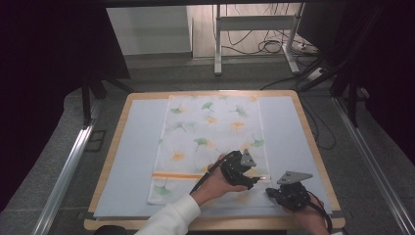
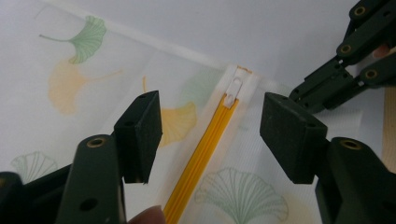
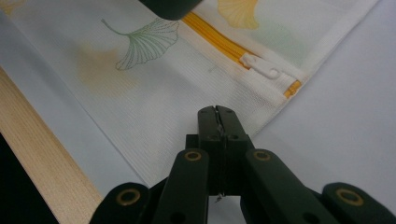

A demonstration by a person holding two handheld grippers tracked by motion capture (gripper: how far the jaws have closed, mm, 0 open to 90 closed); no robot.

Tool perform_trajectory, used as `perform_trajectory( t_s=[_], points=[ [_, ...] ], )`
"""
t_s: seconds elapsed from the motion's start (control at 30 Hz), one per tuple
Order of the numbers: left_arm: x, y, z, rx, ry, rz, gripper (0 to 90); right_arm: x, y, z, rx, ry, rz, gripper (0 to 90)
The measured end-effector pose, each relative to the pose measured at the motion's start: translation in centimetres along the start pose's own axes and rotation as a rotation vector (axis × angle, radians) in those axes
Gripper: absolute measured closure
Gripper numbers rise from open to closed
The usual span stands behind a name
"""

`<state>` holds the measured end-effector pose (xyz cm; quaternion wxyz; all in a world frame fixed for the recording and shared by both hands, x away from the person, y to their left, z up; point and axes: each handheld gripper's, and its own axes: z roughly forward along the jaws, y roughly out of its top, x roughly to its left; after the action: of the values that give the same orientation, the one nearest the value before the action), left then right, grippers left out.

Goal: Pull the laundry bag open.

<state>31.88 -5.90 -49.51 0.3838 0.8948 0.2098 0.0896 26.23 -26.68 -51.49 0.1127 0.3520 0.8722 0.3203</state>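
Note:
A white mesh bag (image 1: 210,132) printed with green and orange ginkgo leaves lies flat on the table. An orange zipper (image 1: 176,175) crosses it near its front end. The white zipper pull (image 2: 233,91) sits at the zipper's right end, close to the bag's edge. My left gripper (image 2: 210,135) hovers open over the zipper, with the pull just ahead of the gap between its jaws; nothing is gripped. My right gripper (image 3: 216,114) is shut on the bag's hem near the front right corner, a little below the pull (image 3: 261,67).
A pale blue sheet (image 1: 142,147) covers the wooden table (image 1: 313,137) under the bag. Metal rails (image 1: 68,166) run along both sides of the table. A stand (image 1: 218,44) and cables lie on the floor beyond the far edge.

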Motion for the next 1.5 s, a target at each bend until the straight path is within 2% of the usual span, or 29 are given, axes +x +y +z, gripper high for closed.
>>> perform_trajectory(
  t_s=[0.27,0.47,0.63,0.83,1.03,1.27,1.5],
  points=[
    [-0.1,0.6,1.4,0.022,-0.017,0.013,42.7,0.0,0.0,0.0,0.003,0.007,0.004,89.0],
    [0.2,0.7,2.0,0.019,-0.025,0.027,45.4,-0.1,0.0,0.0,0.003,0.011,0.006,89.0],
    [0.3,1.3,2.9,0.025,-0.057,0.042,48.1,-0.1,0.0,0.0,0.002,0.015,0.013,88.9],
    [0.2,1.6,3.8,0.039,-0.045,0.054,53.3,-0.1,-0.1,0.0,0.000,0.015,0.010,88.5],
    [0.0,1.6,4.3,0.052,-0.066,0.083,56.9,-0.2,0.0,0.0,0.001,0.017,0.009,88.5],
    [-0.3,1.7,4.8,0.065,-0.079,0.093,59.1,-0.1,-0.1,0.0,0.001,0.014,0.012,88.5],
    [-0.4,1.8,5.1,0.076,-0.094,0.104,68.3,-0.2,-0.1,0.0,0.002,0.016,0.012,88.5]
  ],
)
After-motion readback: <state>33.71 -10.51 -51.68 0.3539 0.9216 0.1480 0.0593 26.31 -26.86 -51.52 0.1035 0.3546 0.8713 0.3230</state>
